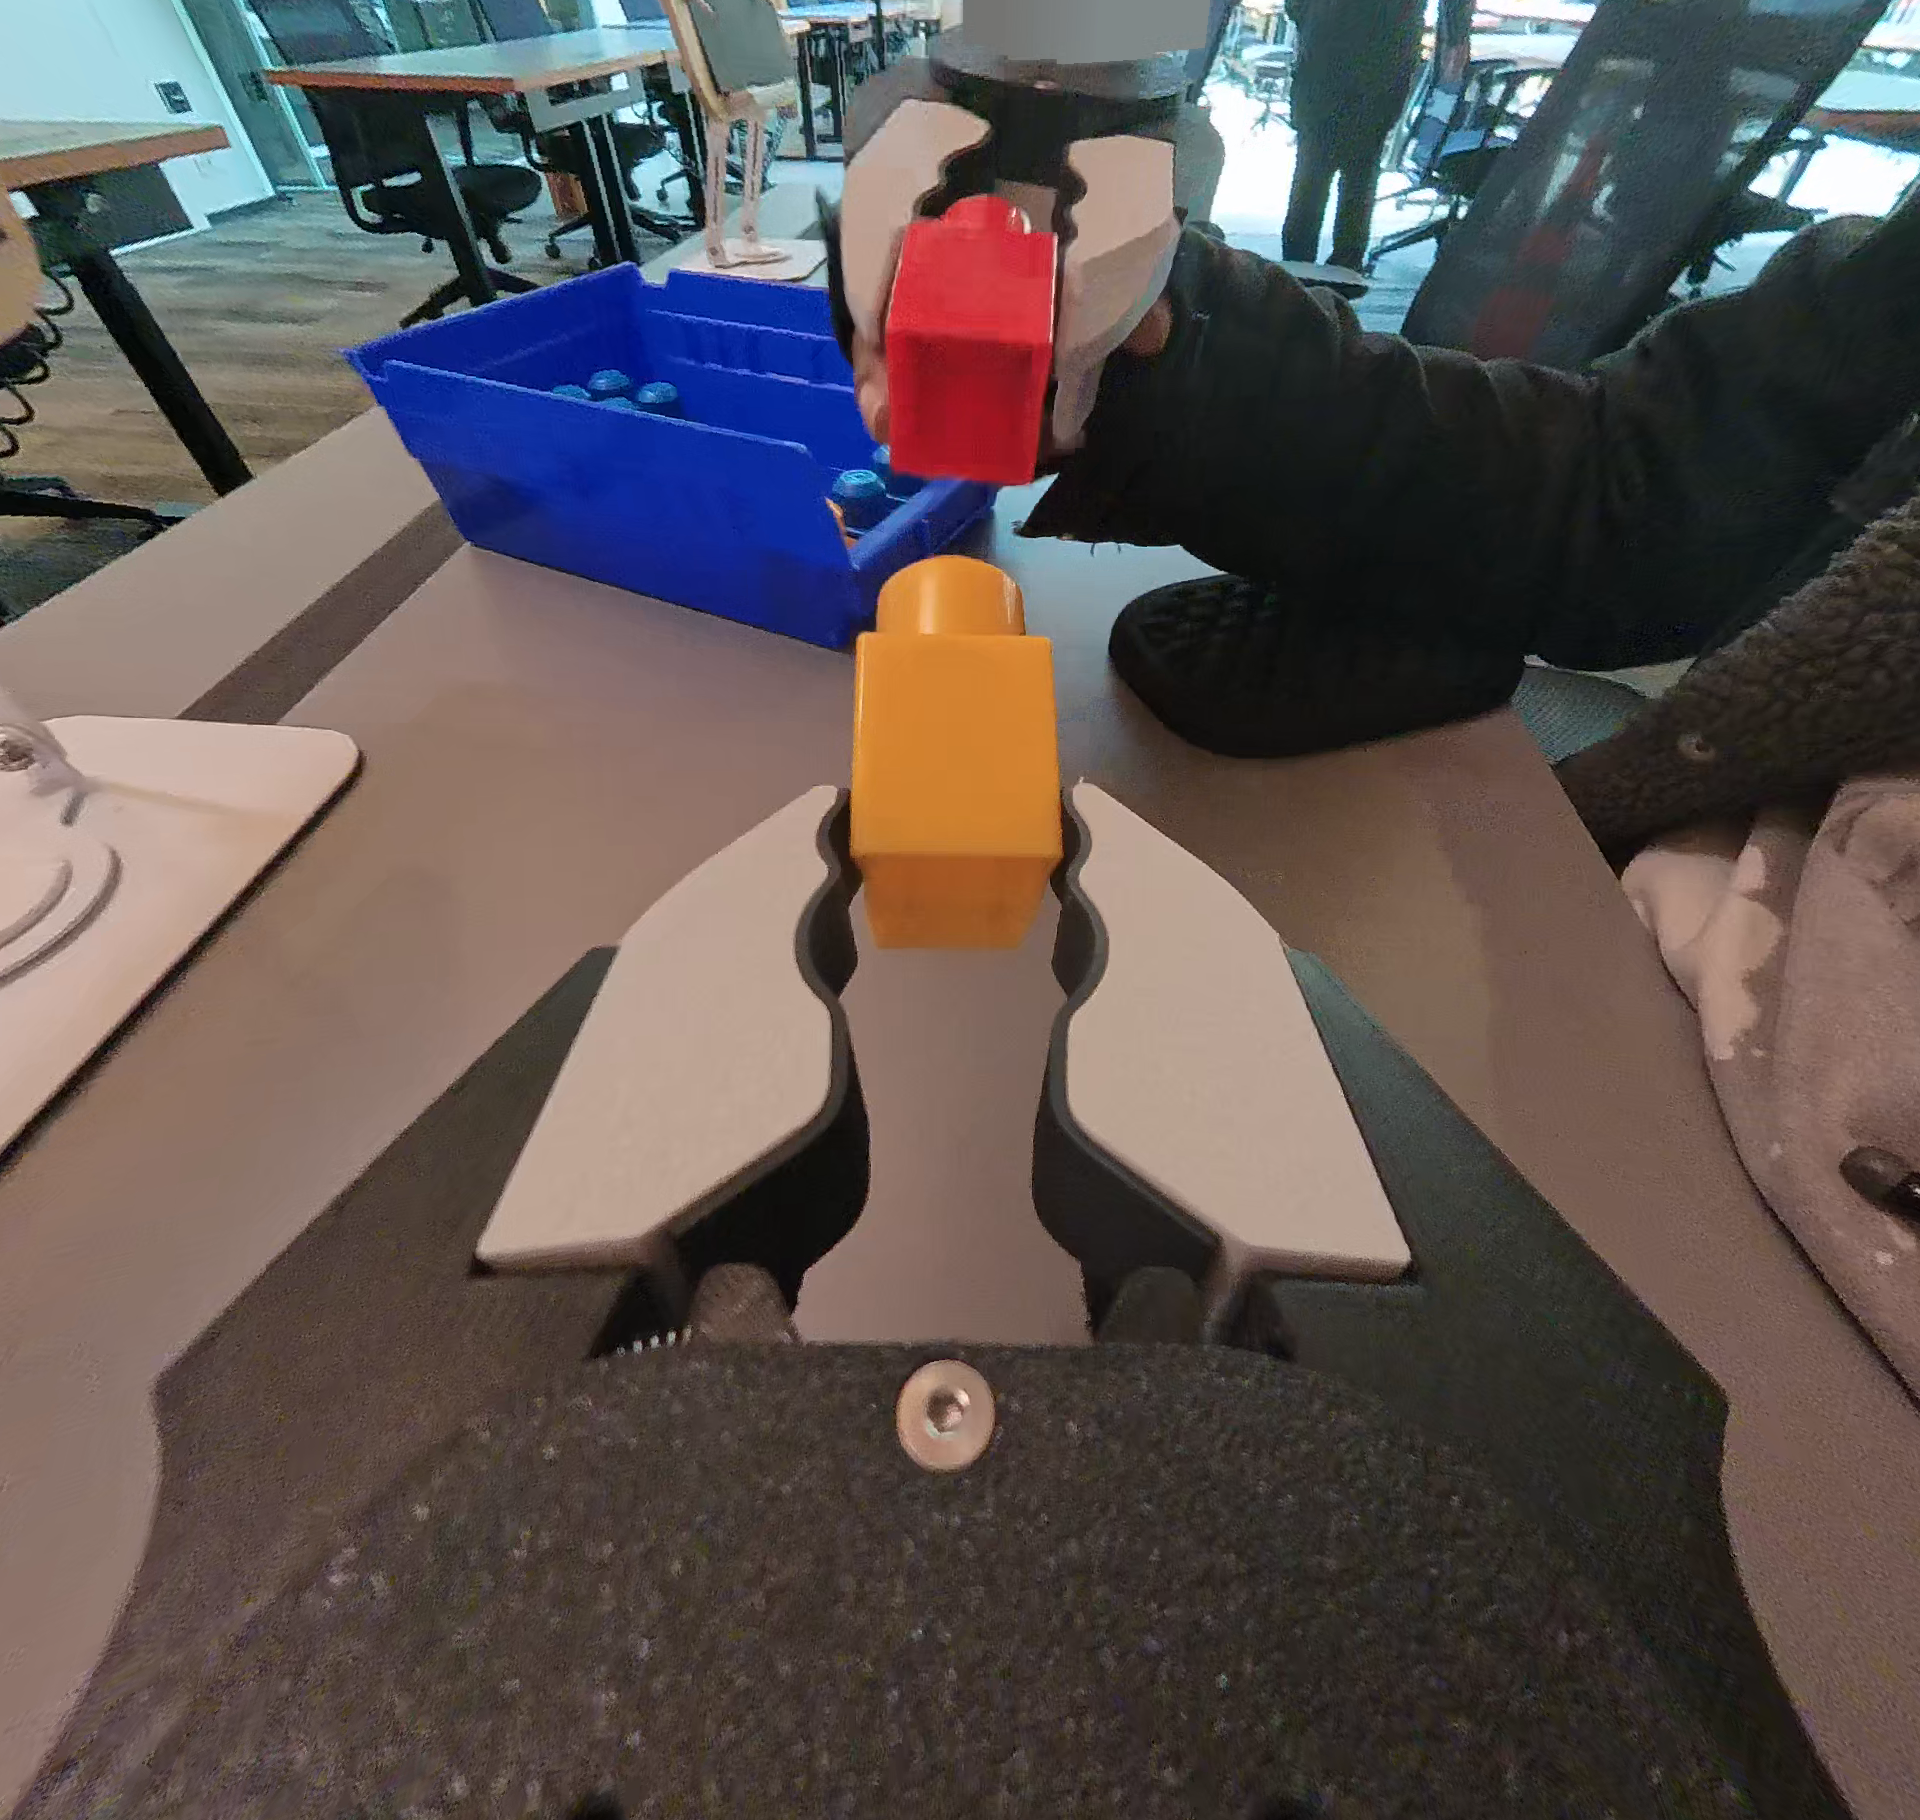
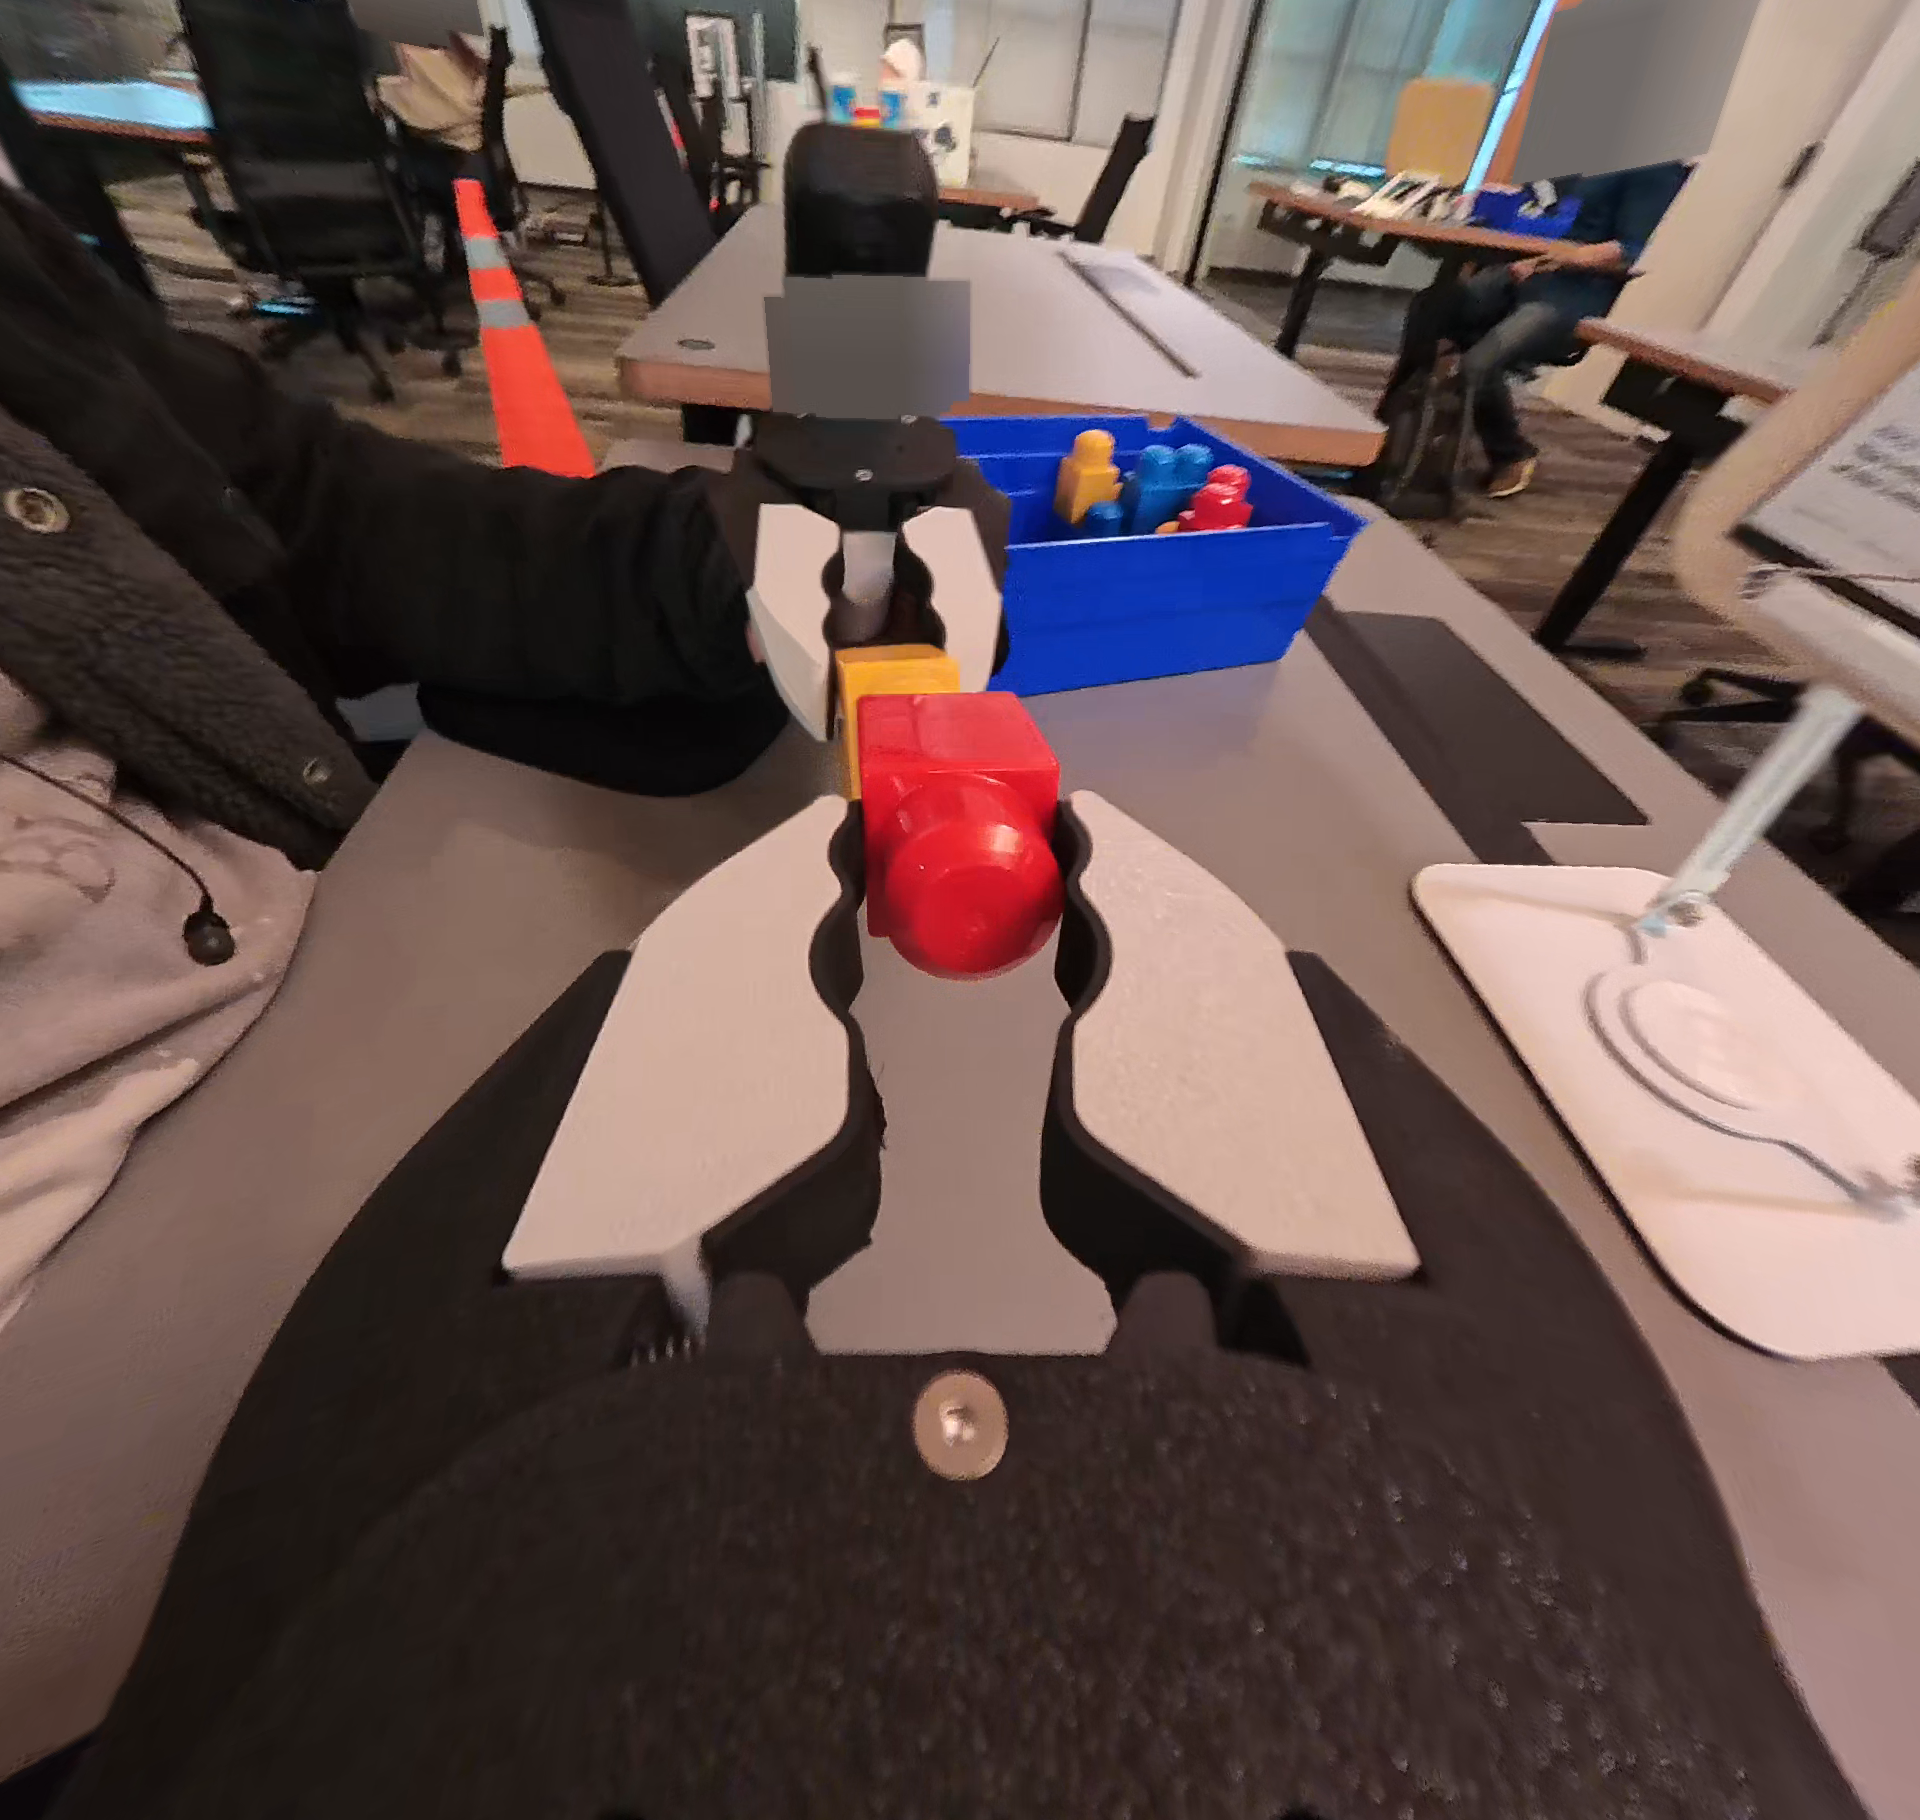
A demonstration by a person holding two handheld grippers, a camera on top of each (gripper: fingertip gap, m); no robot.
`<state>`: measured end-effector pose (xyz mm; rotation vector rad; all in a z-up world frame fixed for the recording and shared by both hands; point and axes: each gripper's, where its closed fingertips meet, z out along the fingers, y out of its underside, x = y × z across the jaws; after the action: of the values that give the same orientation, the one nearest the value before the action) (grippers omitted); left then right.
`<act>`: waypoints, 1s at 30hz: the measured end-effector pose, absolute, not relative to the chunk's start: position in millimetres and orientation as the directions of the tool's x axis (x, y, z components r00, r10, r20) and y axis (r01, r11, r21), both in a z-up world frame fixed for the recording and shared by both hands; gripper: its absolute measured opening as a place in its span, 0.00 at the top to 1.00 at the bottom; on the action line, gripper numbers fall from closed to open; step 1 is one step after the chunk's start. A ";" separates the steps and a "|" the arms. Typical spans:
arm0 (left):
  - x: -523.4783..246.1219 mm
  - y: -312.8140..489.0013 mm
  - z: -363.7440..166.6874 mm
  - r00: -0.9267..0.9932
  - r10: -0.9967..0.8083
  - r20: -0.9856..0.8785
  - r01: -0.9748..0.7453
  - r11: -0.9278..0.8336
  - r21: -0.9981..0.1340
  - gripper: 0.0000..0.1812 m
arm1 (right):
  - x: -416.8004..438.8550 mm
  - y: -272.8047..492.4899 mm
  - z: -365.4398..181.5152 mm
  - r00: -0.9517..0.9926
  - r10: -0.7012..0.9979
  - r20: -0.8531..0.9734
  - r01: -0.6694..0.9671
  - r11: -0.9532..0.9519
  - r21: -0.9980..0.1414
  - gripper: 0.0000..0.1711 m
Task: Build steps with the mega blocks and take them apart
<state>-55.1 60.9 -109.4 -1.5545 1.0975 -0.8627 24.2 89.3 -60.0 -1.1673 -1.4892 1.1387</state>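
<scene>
My left gripper [image 1: 956, 835] is shut on an orange one-stud block [image 1: 951, 762], its stud pointing away from me. My right gripper [image 2: 956, 835] is shut on a red one-stud block [image 2: 961, 825], its stud pointing back at the camera. In the left wrist view the right gripper [image 1: 982, 212] holds the red block [image 1: 971, 357] above and beyond the orange one, with a gap between them. In the right wrist view the left gripper [image 2: 894, 669] holds the orange block [image 2: 894, 679] just behind the red one.
A blue bin [image 1: 623, 461] holding blue, orange and red blocks [image 2: 1153, 497] stands on the grey table [image 1: 520, 783]. A white stand base [image 2: 1683, 1074] lies on the table. Dark sleeves [image 1: 1403, 482] and grey fabric [image 1: 1808, 991] are along the table's side. Office chairs and desks stand behind.
</scene>
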 end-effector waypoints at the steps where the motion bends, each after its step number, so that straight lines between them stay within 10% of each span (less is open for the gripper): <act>1: -57.1 62.1 -108.8 0.337 -0.941 0.007 -0.221 -0.086 -0.972 0.80 | 28.5 92.0 -57.5 -0.132 0.984 0.118 0.149 0.137 -0.979 0.80; 17: -54.9 65.0 -105.5 0.362 -0.932 -0.007 -0.212 -0.075 -0.974 0.80 | 116.5 178.9 -12.7 0.229 0.929 0.291 0.401 0.182 -0.898 0.80; 30: -53.3 64.2 -104.8 0.359 -0.933 -0.014 -0.221 -0.071 -0.973 0.80 | 257.5 274.2 -108.3 0.267 0.916 0.298 0.933 -0.169 -0.319 0.80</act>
<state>-53.3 64.2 -104.8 -1.5493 1.0759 -0.8325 257.5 274.2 -108.3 -2.1101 -1.6704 -0.0504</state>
